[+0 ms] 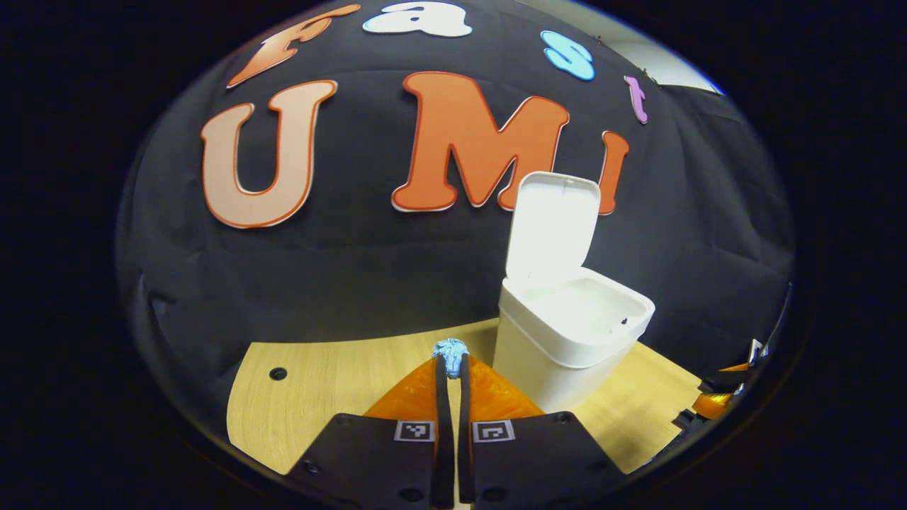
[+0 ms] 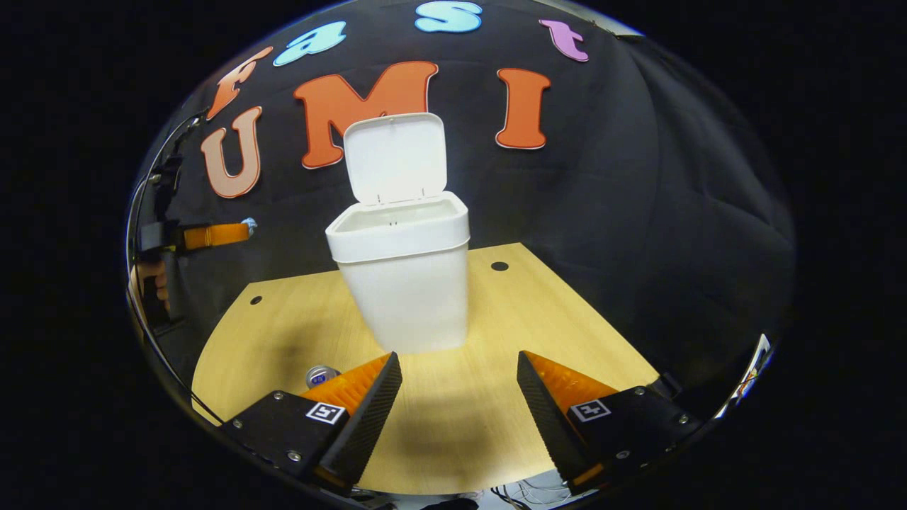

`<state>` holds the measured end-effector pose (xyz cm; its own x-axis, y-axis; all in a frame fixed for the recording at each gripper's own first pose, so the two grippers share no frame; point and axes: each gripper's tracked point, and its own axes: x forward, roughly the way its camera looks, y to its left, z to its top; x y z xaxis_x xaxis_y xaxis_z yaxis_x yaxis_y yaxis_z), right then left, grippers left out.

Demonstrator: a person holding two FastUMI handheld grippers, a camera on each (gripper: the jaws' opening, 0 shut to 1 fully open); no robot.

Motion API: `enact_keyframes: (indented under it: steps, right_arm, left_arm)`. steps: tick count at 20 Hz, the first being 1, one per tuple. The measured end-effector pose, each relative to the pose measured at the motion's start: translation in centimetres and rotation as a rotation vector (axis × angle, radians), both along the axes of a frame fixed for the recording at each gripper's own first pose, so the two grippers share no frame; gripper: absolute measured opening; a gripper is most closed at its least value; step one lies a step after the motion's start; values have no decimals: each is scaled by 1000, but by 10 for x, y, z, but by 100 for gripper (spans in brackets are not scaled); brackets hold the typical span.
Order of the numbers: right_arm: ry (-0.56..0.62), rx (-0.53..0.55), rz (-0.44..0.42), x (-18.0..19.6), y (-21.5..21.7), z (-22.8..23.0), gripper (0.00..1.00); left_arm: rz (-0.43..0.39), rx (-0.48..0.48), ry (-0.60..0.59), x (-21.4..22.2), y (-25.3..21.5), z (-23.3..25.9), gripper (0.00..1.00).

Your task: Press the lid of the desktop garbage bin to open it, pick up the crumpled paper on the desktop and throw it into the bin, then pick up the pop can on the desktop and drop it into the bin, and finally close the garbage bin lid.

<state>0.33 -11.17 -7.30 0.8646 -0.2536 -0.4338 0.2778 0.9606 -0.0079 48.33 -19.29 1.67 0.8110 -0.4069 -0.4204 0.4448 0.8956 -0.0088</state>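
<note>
White plastic is catching the light as the bin (image 2: 400, 280) is standing on the wooden desktop (image 2: 460, 411) with its lid (image 2: 395, 157) swung fully upright, so the opening step looks done. You are holding the left gripper (image 1: 451, 363) clenched on the crumpled paper (image 1: 451, 350), a pale blue wad pinched at the very tips; from the right gripper view that same tool (image 2: 244, 228) is hanging in the air off to the bin's side, about level with its rim, well apart from it. Your right gripper (image 2: 459, 379) is waiting released, jaws wide and empty, low over the desktop in front of the bin. The pop can (image 2: 321, 375) is sitting on the desktop just beside that gripper's near finger, partly hidden behind it.

Judging by this, you are carrying out the paper throw. Next you are needing to bring the wad over the open mouth before letting go, keeping clear of the raised lid. What shows of the bin's inside in the left gripper view is looking bare and white; the bottom is hidden.
</note>
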Motion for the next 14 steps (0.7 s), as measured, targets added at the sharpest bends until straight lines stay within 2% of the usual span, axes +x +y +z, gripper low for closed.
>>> enact_keyframes:
  steps: [9,14]
  right_arm:
    - [-6,-1,-116,-36,-62,4,99]
    - [-4,21,-179,-56,-87,-2,99]
  left_arm:
    - [-157,-36,11,6,-121,10,5]
    - [-191,-23,46,7,-163,-6,6]
